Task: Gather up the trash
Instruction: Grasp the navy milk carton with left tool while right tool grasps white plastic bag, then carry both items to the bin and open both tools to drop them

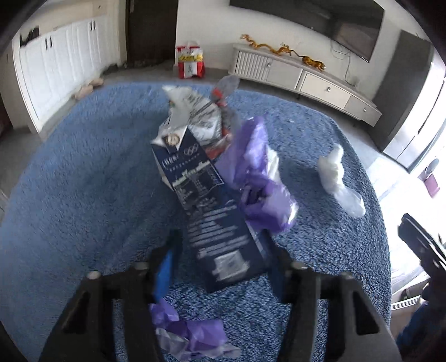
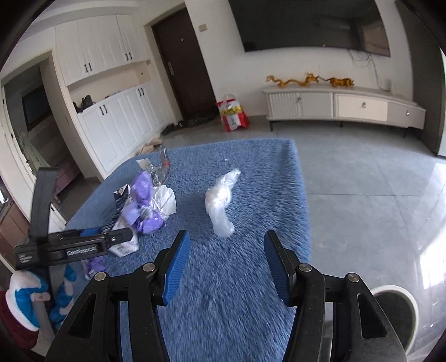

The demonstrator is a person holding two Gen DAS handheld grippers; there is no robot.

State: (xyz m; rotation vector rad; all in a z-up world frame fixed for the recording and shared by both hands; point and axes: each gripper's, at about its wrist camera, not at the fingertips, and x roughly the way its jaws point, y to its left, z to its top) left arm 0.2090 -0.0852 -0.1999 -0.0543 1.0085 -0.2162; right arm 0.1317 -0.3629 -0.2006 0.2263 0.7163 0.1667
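Carton (image 1: 211, 211) sits between left gripper's (image 1: 223, 250) fingers, grip unclear; right gripper (image 2: 227, 256) spread, empty.

A shaggy blue rectangular rug (image 2: 251, 172) is lying on a floor of glossy grey tiles (image 2: 362, 181), which are reflecting bright daylight at the right. White panelled cabinets with black handles (image 2: 111, 119) are lining the left wall beside a dark brown door (image 2: 184, 64). A long low white media console (image 2: 343, 107) is standing against the white far wall, carrying golden dragon figurines (image 2: 306, 80). A large dark flat screen (image 2: 309, 25) is hanging above it.
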